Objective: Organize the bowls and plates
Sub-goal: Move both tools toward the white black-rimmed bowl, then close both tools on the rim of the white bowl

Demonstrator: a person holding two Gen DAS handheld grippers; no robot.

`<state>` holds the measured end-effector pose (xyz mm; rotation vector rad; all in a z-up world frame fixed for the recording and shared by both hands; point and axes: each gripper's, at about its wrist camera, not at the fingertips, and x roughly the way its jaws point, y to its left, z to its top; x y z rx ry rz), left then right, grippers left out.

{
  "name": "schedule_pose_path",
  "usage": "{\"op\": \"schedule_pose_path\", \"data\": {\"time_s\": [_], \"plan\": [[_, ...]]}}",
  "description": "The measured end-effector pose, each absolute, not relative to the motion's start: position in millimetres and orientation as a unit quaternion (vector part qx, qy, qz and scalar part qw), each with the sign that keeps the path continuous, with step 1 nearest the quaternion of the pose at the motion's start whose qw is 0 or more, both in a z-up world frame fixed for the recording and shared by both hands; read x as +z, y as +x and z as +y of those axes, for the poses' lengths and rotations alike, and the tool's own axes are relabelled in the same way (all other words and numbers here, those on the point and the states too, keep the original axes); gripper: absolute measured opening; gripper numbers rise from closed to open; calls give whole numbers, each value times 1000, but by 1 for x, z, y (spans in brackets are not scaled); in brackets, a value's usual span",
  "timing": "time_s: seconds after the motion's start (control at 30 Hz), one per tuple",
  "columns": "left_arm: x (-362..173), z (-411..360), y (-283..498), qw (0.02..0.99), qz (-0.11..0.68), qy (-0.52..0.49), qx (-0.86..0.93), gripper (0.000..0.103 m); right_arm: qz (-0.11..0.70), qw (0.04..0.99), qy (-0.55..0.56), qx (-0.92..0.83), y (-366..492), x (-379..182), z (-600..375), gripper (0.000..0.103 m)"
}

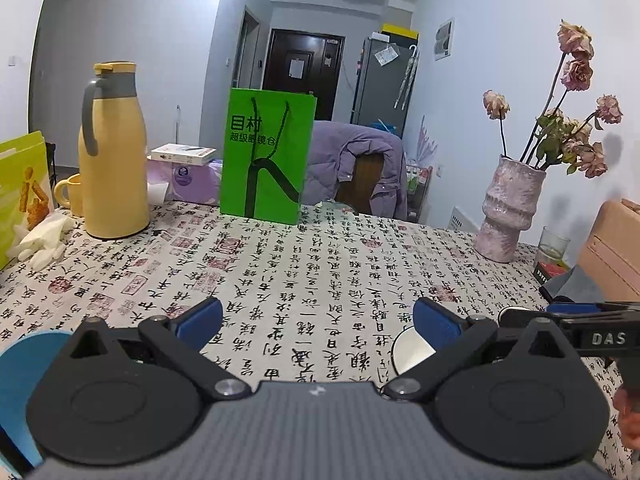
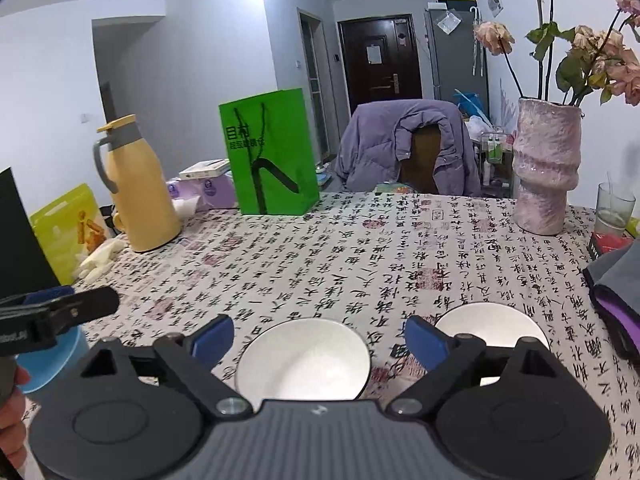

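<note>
In the right wrist view a white bowl (image 2: 303,360) sits on the tablecloth directly below my open, empty right gripper (image 2: 318,338). A second white bowl (image 2: 490,322) lies just right of the right finger. A blue dish (image 2: 52,354) is at the left edge under the other gripper. In the left wrist view my left gripper (image 1: 318,320) is open and empty above the cloth. A white bowl (image 1: 410,350) is partly hidden behind its right finger. The blue dish (image 1: 24,368) lies at the lower left.
A yellow thermos (image 1: 112,156), a green paper bag (image 1: 266,158), a pink vase with dried roses (image 1: 512,208), a drinking glass (image 2: 614,208) and a grey-purple cloth (image 2: 618,284) stand around the table. A chair with a purple jacket (image 2: 408,148) is behind it.
</note>
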<state>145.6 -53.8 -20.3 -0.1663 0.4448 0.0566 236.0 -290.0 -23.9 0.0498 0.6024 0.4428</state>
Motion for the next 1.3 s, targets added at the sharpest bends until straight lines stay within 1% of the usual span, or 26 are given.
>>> {"op": "schedule_pose_path", "data": {"time_s": [0.37, 0.57, 0.77, 0.97, 1.07, 1.2, 1.3], "plan": [[-27, -60, 183, 965, 242, -93, 42, 103, 312, 920, 23, 235, 278, -46, -285, 93], [-34, -66, 200, 962, 254, -90, 46, 103, 314, 917, 54, 241, 289, -60, -289, 91], [-41, -78, 218, 959, 271, -68, 49, 103, 309, 920, 66, 234, 289, -66, -296, 85], [-49, -80, 231, 951, 296, -74, 59, 103, 331, 914, 77, 223, 295, -81, -299, 72], [-52, -79, 236, 945, 310, -86, 58, 103, 338, 912, 86, 216, 297, -88, -301, 71], [-55, -85, 240, 944, 316, -73, 58, 103, 351, 908, 93, 208, 302, -96, -304, 68], [-59, -90, 242, 942, 324, -65, 52, 102, 358, 906, 92, 206, 303, -99, -303, 63]]}}
